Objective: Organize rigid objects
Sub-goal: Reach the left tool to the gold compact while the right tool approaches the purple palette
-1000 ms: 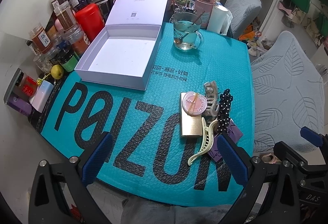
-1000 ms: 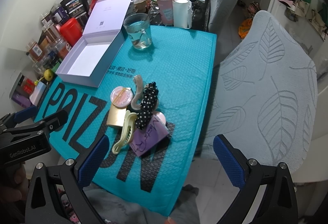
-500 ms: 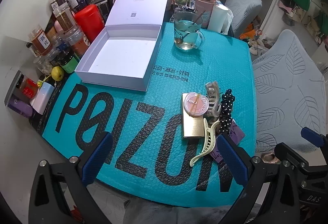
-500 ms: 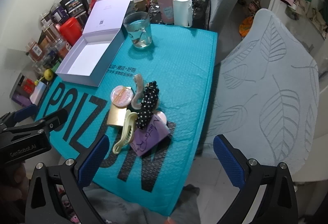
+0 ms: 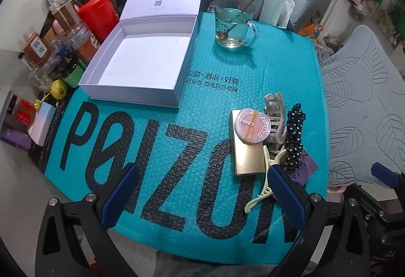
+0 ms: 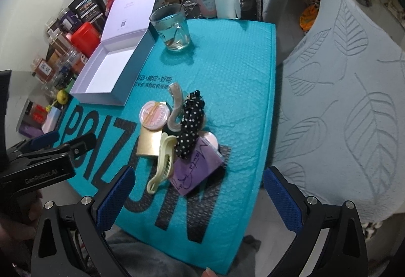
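Both claws, left claw (image 5: 202,193) and right claw (image 6: 200,197), stay wide and hold nothing above the bench (image 5: 157,150); the white box (image 5: 144,61) is open.

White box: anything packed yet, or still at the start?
Nothing done: the white box lies open with nothing in it. In hand: nothing, left gripper and right gripper are open. Left: blush compact, gold case, hair clips, purple box.
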